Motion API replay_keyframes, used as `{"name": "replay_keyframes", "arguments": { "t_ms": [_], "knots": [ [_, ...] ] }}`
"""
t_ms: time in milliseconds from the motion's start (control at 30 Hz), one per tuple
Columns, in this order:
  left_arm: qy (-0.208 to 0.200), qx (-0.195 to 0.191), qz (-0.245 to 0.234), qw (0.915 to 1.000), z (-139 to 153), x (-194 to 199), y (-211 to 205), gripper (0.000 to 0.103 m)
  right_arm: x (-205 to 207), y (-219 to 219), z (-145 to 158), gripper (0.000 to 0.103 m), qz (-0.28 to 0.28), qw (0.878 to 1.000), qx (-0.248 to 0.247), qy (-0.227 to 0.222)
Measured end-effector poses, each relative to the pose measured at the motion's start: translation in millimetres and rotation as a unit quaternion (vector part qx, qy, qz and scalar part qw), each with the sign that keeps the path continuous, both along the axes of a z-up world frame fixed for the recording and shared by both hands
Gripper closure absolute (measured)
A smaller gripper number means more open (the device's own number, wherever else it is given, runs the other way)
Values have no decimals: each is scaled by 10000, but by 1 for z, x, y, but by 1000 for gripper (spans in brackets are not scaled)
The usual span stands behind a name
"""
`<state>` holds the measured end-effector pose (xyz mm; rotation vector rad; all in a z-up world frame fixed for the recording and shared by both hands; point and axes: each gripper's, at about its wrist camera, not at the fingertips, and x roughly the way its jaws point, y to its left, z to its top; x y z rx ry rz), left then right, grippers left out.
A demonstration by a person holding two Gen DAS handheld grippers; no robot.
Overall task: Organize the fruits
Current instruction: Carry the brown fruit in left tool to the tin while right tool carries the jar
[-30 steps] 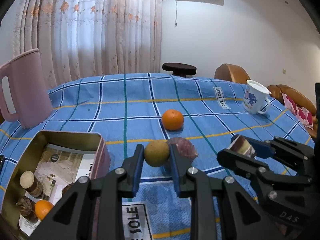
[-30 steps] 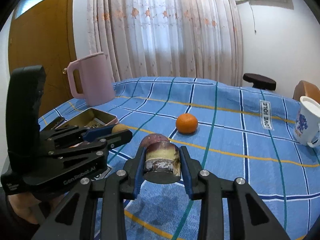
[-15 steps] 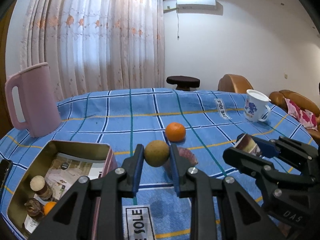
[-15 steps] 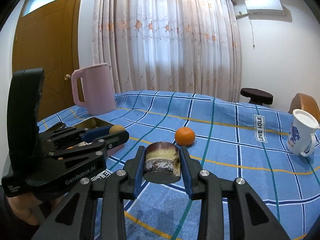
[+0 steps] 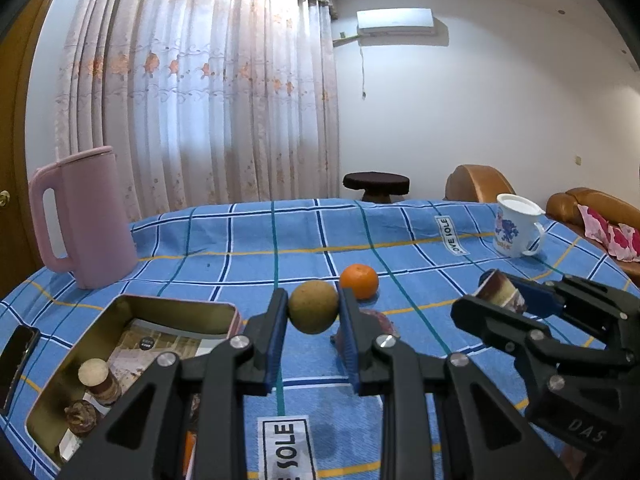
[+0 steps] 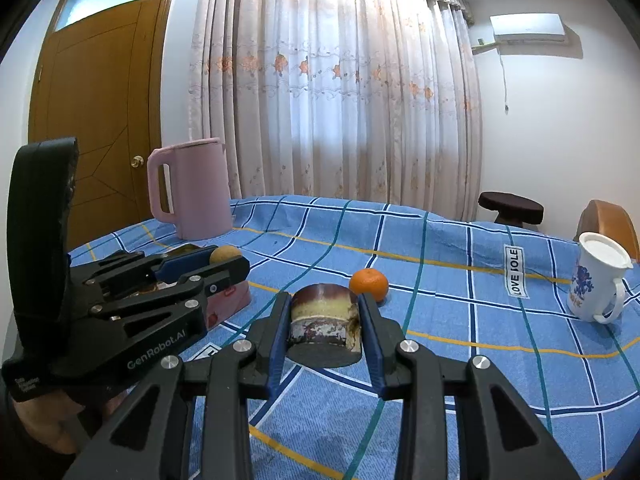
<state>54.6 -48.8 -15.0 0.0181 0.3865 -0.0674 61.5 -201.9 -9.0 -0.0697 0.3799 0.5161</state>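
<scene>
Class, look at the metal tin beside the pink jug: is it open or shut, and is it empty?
Open and not empty. The tin has no lid on, and small items lie on paper inside.

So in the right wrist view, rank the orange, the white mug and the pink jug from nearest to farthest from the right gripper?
From the right gripper:
1. The orange, just beyond the fingertips, slightly right.
2. The white mug, farther off at the right edge of the table.
3. The pink jug, at the table's far left, near the curtain.

My left gripper is clamped, fingers level ahead; my right gripper is clamped too, just right of those fingers.
</scene>
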Motion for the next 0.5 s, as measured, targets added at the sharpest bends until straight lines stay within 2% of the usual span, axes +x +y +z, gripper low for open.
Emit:
{"name": "replay_keyframes", "arguments": {
  "t_ms": [267, 500],
  "knots": [
    [37, -30, 19, 10000, 0, 0, 1, 76, 7, 3, -3, 67, -41, 9998, -111, 189],
    [324, -70, 179, 9993, 0, -1, 22, 76, 11, 19, -2, 67, 126, 9993, -70, 354]
  ]
}}
